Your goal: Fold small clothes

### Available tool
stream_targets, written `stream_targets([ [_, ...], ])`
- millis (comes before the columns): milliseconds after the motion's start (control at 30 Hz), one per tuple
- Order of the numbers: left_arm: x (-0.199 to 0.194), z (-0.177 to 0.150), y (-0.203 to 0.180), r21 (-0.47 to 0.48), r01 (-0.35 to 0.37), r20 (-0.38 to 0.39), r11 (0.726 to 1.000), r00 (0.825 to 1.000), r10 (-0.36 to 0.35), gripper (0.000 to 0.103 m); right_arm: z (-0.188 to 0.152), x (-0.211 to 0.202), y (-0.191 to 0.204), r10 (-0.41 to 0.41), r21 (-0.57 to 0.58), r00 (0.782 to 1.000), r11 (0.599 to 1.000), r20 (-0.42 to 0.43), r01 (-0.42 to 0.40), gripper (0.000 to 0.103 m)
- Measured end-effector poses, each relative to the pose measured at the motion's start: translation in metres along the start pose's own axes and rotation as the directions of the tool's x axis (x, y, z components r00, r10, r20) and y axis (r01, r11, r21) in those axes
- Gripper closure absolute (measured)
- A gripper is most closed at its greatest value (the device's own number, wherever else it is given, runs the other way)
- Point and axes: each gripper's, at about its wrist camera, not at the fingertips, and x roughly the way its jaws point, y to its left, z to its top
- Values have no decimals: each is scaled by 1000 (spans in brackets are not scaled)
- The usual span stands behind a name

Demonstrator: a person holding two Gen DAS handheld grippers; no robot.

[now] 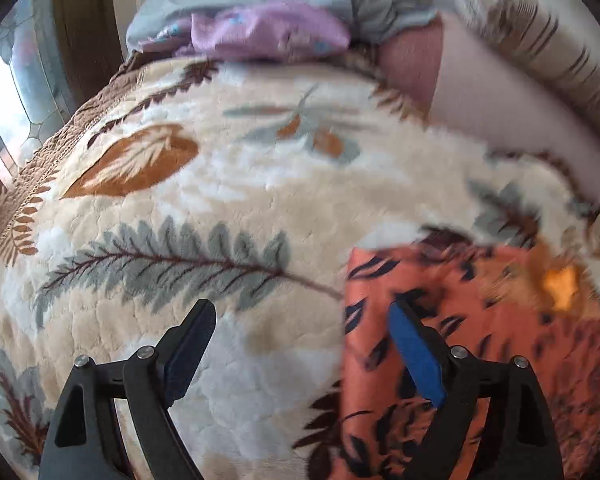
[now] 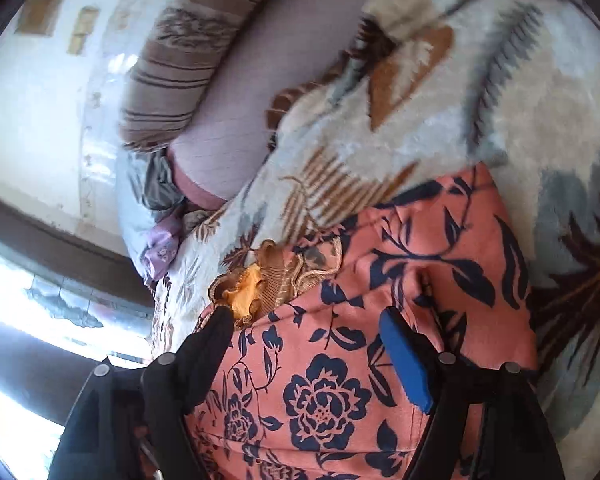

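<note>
An orange-red garment with a dark blue flower print (image 2: 380, 320) lies on a fluffy cream blanket with a leaf pattern (image 2: 540, 92). It has a ruffled brown and yellow trim (image 2: 260, 284) at its left edge. My right gripper (image 2: 306, 316) is open just above the garment, its left fingertip by the trim. In the left wrist view the garment (image 1: 480, 344) lies at the lower right. My left gripper (image 1: 302, 310) is open, its right finger over the garment's left edge and its left finger over the blanket (image 1: 220, 184).
A pile of light blue and purple clothes (image 1: 268, 28) lies at the far end of the bed. A pink sheet (image 1: 480, 92) and a striped pillow (image 2: 188, 68) are beside it. A window (image 1: 4, 92) is at the left.
</note>
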Motion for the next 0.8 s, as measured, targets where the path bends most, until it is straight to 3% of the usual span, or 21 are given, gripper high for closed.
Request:
stream_targets([
  [33,2,0,3,2,16,-3,1000,1000,-16,13,0,3,-11,22,62,999,998,-26,-20,20],
  [100,-18,1,11,-52,12,10,999,1000,-12,14,-3,-22,-14,47,139,998,989,37,-52,20],
  [167,-49,-6,23,-90,96,78,991,993,-89,14,-11,-55,-5,65,96,992,992,106,-76,19],
  [233,-81,-24,35,-80,128,145,989,983,-115,14,-27,-89,-2,47,59,989,997,137,-56,19],
  [367,-127,-82,53,-22,173,158,985,973,-168,14,-76,-131,-14,7,7,999,1000,36,-7,19],
  [533,-143,-173,70,-36,309,44,950,950,-308,14,-149,-165,-54,-32,30,994,999,-101,36,19],
  [700,-142,-244,71,-76,347,-69,935,934,-352,14,-202,-179,-94,3,137,982,990,-190,24,19],
  [800,-145,-265,70,-92,346,-81,934,932,-353,14,-213,-182,-92,-13,100,981,994,-195,33,20],
])
